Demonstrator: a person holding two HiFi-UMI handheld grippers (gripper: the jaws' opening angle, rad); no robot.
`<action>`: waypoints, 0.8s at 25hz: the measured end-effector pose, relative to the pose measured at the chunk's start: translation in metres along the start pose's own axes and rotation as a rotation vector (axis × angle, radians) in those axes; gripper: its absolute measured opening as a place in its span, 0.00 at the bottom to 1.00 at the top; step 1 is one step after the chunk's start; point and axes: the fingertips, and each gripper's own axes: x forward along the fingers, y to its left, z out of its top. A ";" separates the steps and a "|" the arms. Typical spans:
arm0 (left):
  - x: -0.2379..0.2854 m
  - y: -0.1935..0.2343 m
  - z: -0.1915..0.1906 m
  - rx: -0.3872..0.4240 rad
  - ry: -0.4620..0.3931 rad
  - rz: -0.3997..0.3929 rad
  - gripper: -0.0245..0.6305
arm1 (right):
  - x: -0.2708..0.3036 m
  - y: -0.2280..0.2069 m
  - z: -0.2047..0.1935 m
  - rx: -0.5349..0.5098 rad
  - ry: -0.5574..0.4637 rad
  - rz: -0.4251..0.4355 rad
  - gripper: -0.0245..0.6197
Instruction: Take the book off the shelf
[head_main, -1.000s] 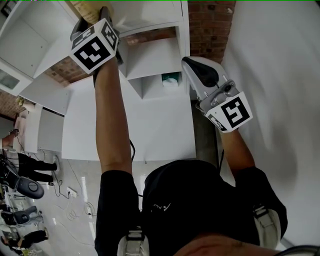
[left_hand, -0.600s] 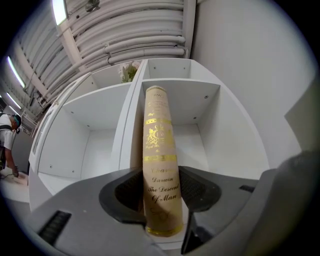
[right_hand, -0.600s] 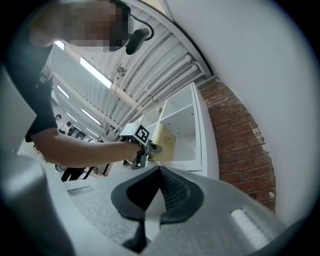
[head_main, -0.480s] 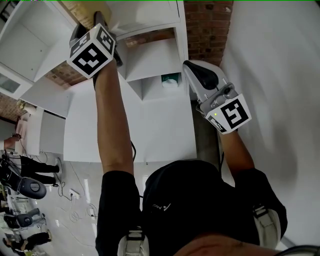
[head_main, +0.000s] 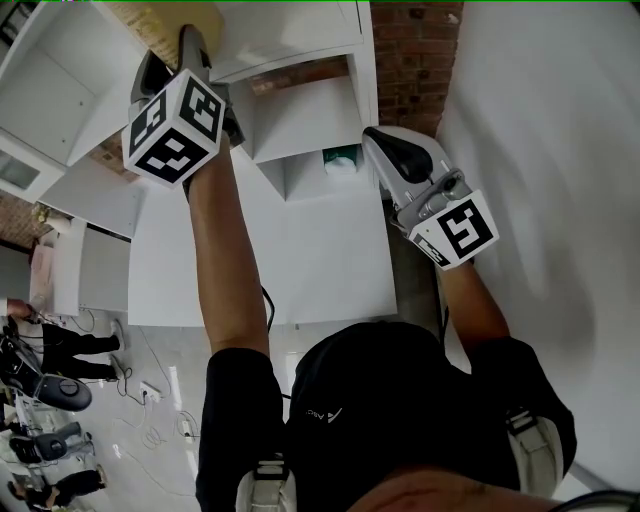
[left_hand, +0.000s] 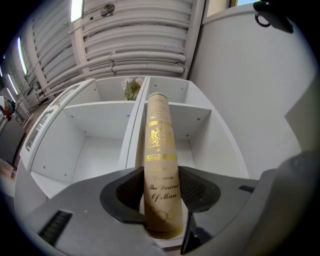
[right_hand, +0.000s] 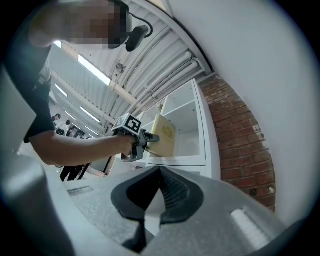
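This is looking like a large test hall or lab with a mock room built inside it, rather than a lived-in home. White shelves (left_hand: 100, 145) are standing against a brick wall (right_hand: 245, 145), yet bare pipes (left_hand: 145, 37) are running under a high ceiling where strip lights (left_hand: 76, 9) are glowing. Loose cables (head_main: 150, 432) are trailing over the pale floor (head_main: 170, 350), and people (head_main: 70, 345) are standing beside dark equipment (head_main: 55, 392) at the edge.

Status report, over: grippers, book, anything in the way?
Left gripper just closed onto book spine. Right gripper shut, empty. Book at shelf front; nothing seen blocking it.
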 end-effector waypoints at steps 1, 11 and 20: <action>-0.005 0.000 0.004 -0.006 -0.012 -0.010 0.32 | 0.001 0.003 0.000 -0.001 0.001 0.001 0.04; -0.083 -0.006 0.046 -0.055 -0.143 -0.141 0.32 | 0.000 0.027 0.020 -0.010 -0.019 -0.011 0.04; -0.162 0.001 0.032 -0.130 -0.141 -0.216 0.32 | -0.012 0.050 0.032 -0.005 -0.028 -0.054 0.04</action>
